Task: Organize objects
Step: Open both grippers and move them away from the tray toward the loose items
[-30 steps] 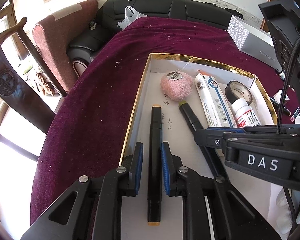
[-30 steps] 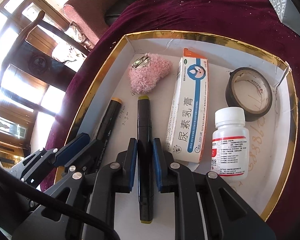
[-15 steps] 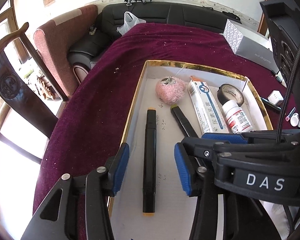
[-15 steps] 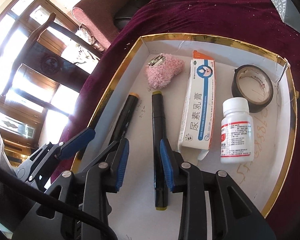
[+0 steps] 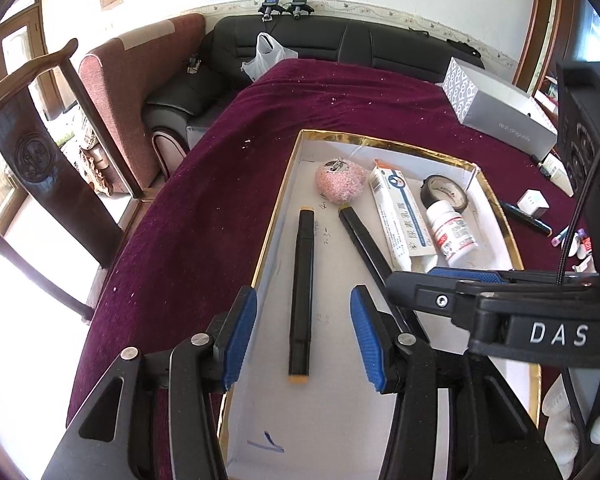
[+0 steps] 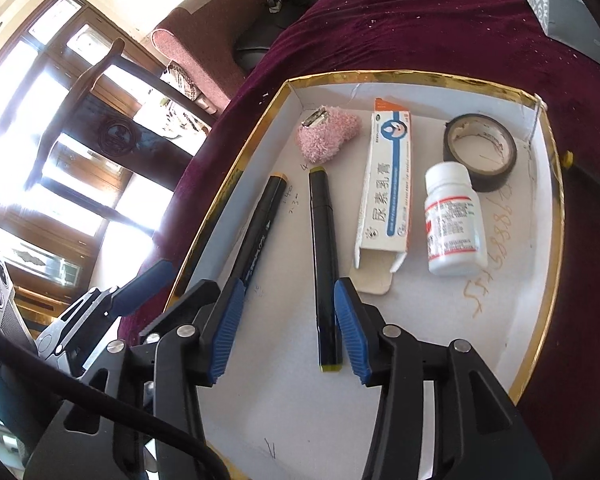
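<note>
Release is best finished cleanly: both markers, orange-capped [image 5: 301,295] and yellow-capped [image 6: 324,268], lie flat in the gold-rimmed box [image 6: 556,216], and left gripper [image 5: 296,338] and right gripper [image 6: 286,330] fingers, opening wide around them, are lifted straight clear without nudging either.

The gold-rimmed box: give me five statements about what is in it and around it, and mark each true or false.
1. Two black markers lie side by side in the gold-rimmed box. True: the orange-tipped marker and the yellow-tipped marker.
2. The white pill bottle stands upright. False: it lies on its side.
3. The pink fluffy clip lies outside the box. False: it is inside, near the far wall.
4. The black tape roll lies beside the bottle. True.
5. The right hand-held gripper clamps a marker. False: its jaws are opening, the left pad clear of the yellow-tipped marker.
</note>
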A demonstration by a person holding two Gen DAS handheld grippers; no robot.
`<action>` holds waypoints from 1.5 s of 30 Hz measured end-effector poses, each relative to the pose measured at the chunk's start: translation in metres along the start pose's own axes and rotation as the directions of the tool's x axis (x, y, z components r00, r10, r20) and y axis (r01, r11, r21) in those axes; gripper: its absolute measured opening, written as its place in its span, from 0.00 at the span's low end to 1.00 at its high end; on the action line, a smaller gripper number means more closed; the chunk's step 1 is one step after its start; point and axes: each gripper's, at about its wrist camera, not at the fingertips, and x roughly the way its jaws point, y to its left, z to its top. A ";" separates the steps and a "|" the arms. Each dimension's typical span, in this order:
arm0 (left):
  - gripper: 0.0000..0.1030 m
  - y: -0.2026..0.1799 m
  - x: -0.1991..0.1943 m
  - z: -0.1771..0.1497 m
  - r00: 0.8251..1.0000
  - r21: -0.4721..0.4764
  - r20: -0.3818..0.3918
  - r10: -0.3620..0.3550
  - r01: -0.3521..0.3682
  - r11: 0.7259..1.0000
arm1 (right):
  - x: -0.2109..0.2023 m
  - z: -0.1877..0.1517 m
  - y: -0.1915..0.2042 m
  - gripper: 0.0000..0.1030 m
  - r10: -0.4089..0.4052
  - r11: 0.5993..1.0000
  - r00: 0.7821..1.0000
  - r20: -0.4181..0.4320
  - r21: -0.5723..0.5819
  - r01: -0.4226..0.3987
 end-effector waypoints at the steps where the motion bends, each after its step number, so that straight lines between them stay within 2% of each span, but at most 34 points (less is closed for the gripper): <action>1: 0.46 -0.001 -0.003 -0.002 1.000 -0.001 0.004 -0.002 0.002 1.000 | -0.003 -0.004 -0.002 0.45 0.003 1.000 1.000 0.004 0.003 -0.003; 9: 0.46 -0.013 -0.022 -0.017 0.999 0.000 0.020 -0.036 0.036 0.999 | -0.022 -0.029 -0.016 0.47 -0.010 1.000 1.000 0.022 0.007 0.010; 17: 0.46 -0.046 -0.035 -0.027 0.996 0.035 0.018 -0.092 0.092 0.995 | -0.053 -0.063 -0.041 0.52 -0.016 1.000 0.998 0.054 0.011 0.016; 22: 0.49 -0.076 -0.040 -0.030 0.990 0.069 0.011 -0.140 0.139 0.988 | -0.082 -0.079 -0.057 0.52 0.038 0.999 0.993 0.109 0.024 -0.041; 27: 0.49 -0.106 -0.042 -0.031 0.982 0.100 0.008 -0.187 0.185 0.978 | -0.110 -0.083 -0.063 0.55 -0.017 1.000 0.985 0.172 0.006 0.017; 34: 0.49 -0.138 -0.042 -0.027 0.974 0.128 -0.010 -0.226 0.226 0.966 | -0.142 -0.091 -0.090 0.55 -0.020 0.999 0.975 0.222 0.037 0.012; 39: 0.49 -0.165 -0.043 -0.024 0.965 0.171 -0.021 -0.261 0.261 0.950 | -0.173 -0.097 -0.129 0.55 -0.069 0.993 0.959 0.275 0.111 0.040; 45: 0.49 -0.196 -0.037 -0.030 0.946 0.184 -0.053 -0.321 0.325 0.928 | -0.218 -0.103 -0.184 0.58 -0.171 0.968 0.921 0.350 0.236 0.090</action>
